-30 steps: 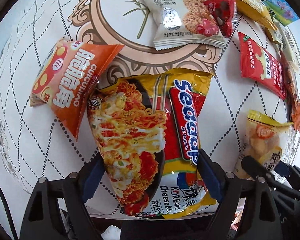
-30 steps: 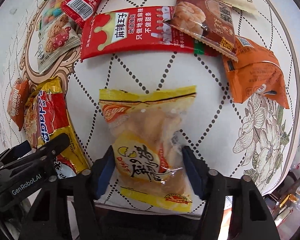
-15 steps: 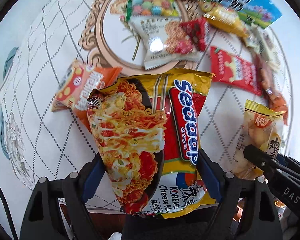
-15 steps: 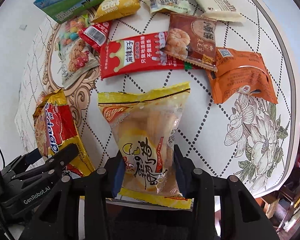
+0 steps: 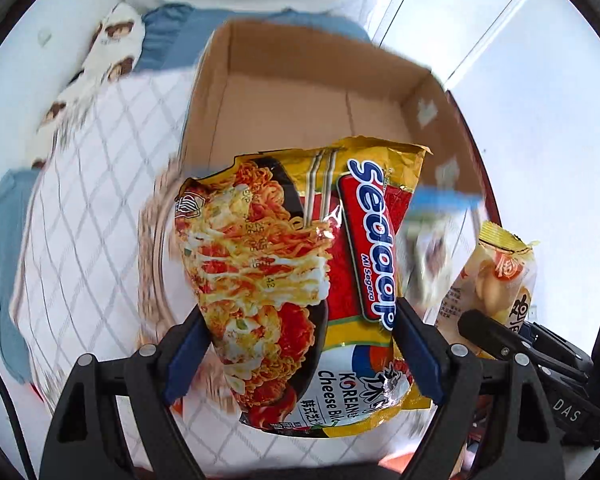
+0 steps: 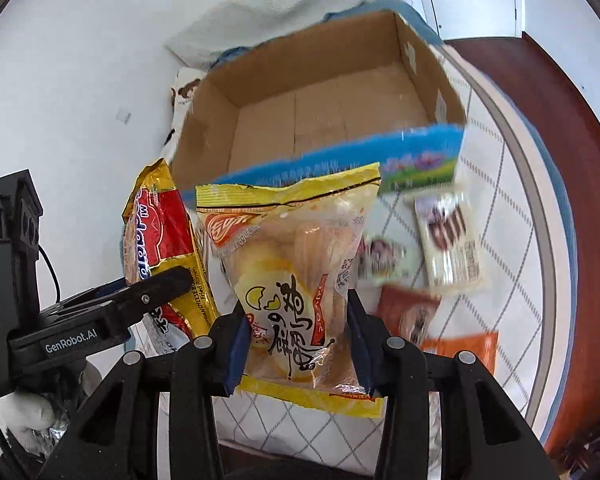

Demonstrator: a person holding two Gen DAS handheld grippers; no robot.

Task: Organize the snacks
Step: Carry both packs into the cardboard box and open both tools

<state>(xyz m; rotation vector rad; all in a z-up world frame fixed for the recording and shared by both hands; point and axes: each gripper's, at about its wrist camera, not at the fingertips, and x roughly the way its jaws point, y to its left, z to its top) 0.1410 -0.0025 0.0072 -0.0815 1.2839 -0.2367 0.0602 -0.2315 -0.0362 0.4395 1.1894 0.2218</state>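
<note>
Both packets have risen off the table (image 6: 496,184) toward cardboard box (image 5: 300,92): left gripper (image 5: 300,344) jaws clamp noodle packet (image 5: 296,280), right gripper (image 6: 296,344) jaws clamp egg-cake packet (image 6: 292,280).

glossy crinkly yellow-red plastic noodle packet (image 5: 300,280) | shiny clear-yellow plastic cake bag (image 6: 296,292) | matt brown cardboard box (image 5: 300,92) | smooth matt black plastic tools

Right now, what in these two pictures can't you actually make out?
- Loose snack packets on the table, right view: motion blur smears their labels.
- Brown cardboard box floor, near part: hidden by the yellow egg-biscuit bag.
- Left view: red-and-yellow Sedaap noodle packet hides the table behind it.
</note>
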